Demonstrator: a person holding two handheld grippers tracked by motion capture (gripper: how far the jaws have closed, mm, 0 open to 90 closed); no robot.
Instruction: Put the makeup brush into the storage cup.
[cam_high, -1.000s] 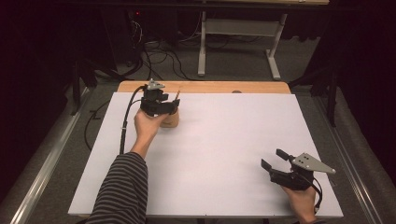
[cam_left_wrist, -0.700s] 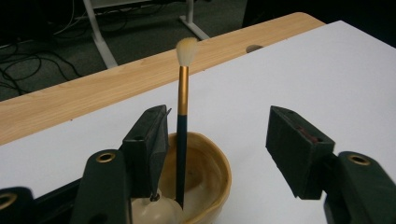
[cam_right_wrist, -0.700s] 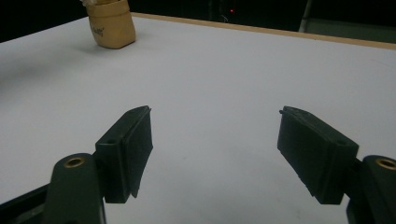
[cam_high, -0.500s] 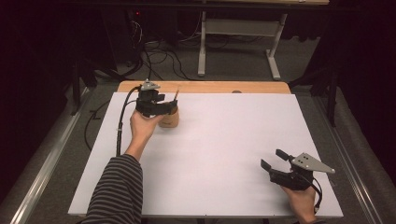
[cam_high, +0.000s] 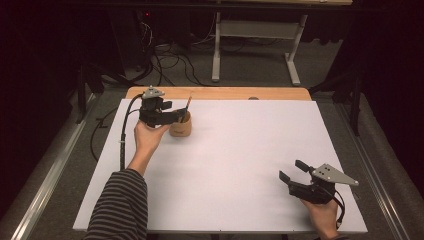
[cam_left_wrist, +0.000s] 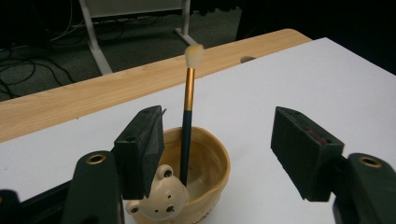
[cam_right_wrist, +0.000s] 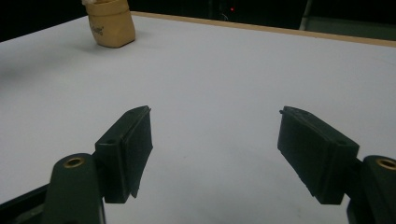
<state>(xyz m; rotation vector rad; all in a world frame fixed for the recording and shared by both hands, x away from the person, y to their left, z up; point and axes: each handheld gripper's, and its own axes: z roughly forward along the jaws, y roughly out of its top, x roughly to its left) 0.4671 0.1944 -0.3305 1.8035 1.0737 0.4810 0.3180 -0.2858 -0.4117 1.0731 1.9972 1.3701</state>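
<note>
A tan cup (cam_high: 180, 128) with a small bear face (cam_left_wrist: 161, 193) stands at the far left of the white table (cam_high: 240, 150). A paintbrush (cam_left_wrist: 188, 107) with a dark handle, gold ferrule and pale bristles stands upright in it. My left gripper (cam_high: 179, 116) hovers over the cup. Its jaws have just been opening and stand wide apart, with the brush between them near one pad and neither pad pressing on it. My right gripper (cam_high: 292, 170) rests open at the near right with nothing between its jaws (cam_right_wrist: 215, 154). From there the cup (cam_right_wrist: 111, 23) is far off.
A bare wooden strip (cam_high: 225, 93) runs along the table's far edge. Beyond it are cables and a white desk frame (cam_high: 250, 30) on the floor. A black cable (cam_high: 122, 145) trails from the left gripper past the striped sleeve (cam_high: 117, 210).
The left gripper's jaws have spread wider, and the hand has drawn back a little to the left of the cup. The right gripper has stayed put.
</note>
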